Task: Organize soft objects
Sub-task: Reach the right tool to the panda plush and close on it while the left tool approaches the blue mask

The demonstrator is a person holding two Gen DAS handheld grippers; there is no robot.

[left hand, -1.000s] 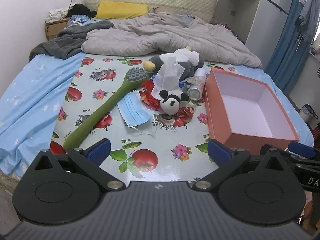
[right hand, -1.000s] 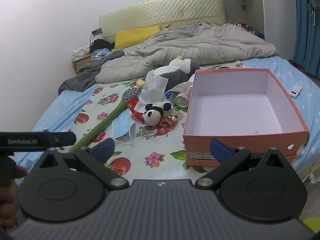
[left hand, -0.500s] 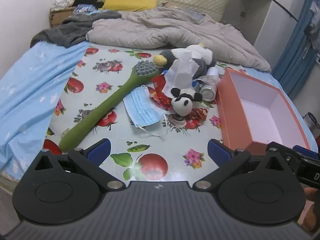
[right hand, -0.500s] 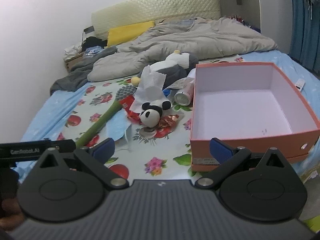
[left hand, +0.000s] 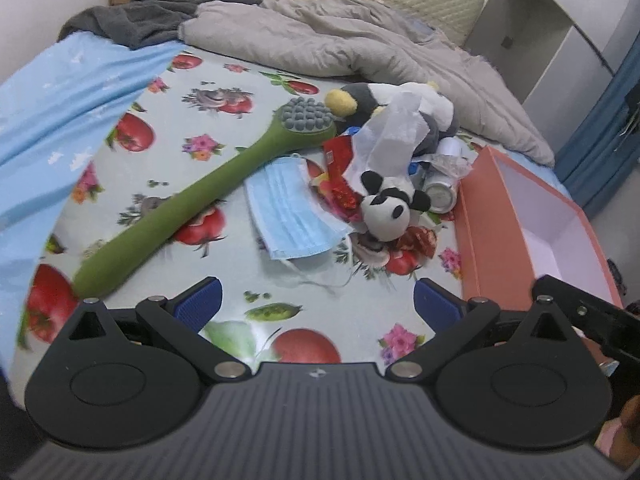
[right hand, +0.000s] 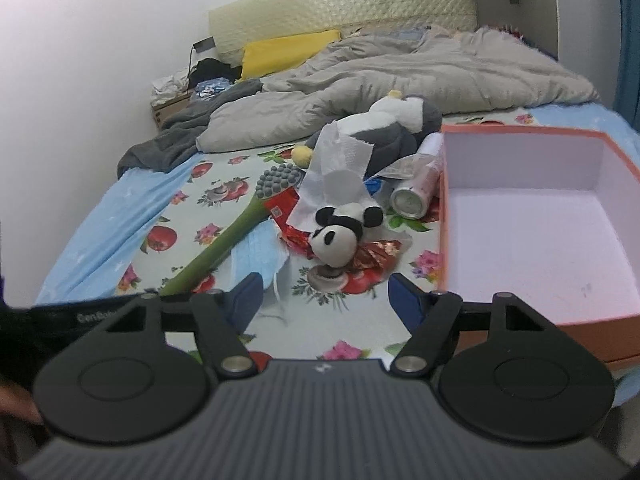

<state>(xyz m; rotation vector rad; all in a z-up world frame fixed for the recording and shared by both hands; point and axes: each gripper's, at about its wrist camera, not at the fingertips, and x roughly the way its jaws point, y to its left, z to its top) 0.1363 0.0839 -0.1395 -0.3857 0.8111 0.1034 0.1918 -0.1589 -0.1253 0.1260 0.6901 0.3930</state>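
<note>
Both of my grippers sit nearer the clutter on the fruit-print cloth [left hand: 168, 128] than a second ago, angled lower. My left gripper [left hand: 316, 300] stands wide apart with nothing between its blue pads, as before. My right gripper [right hand: 325, 295] has narrowed and its jaws are closing, nothing between them yet. The small black-and-white panda plush [right hand: 340, 232] lies ahead of both, just beside the open salmon-pink cardboard box [right hand: 540, 216]. A crumpled white tissue [right hand: 340, 160] hides much of the larger grey-and-white penguin plush [right hand: 400, 120] behind it. The long green silicone brush [left hand: 192, 196] covers one edge of the pale blue pleated face mask [left hand: 288, 212]. White lettering on the black bar at lower left of the right wrist view is cut off and blurred.
</note>
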